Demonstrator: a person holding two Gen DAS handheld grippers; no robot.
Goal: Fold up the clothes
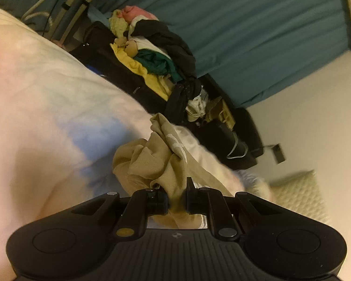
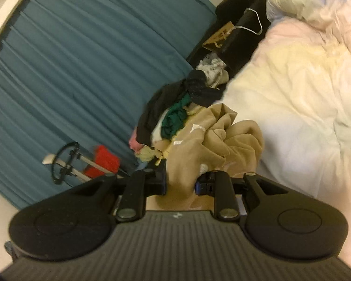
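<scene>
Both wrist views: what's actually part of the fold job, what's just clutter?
In the job:
- tan garment, bunched, gripped by both
- left gripper
- right gripper
- bed cover under it

Lying about:
- clothes pile in black suitcase
- teal curtain
- wire hanger
- red item

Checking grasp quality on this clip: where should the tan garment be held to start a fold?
Both tools already pinch the tan garment, the left tool and right tool each on bunched cloth. It hangs crumpled with no clear edge. Better, probably, to regrip at two corners of the ribbed hem, approaching from above over the bed.
</scene>
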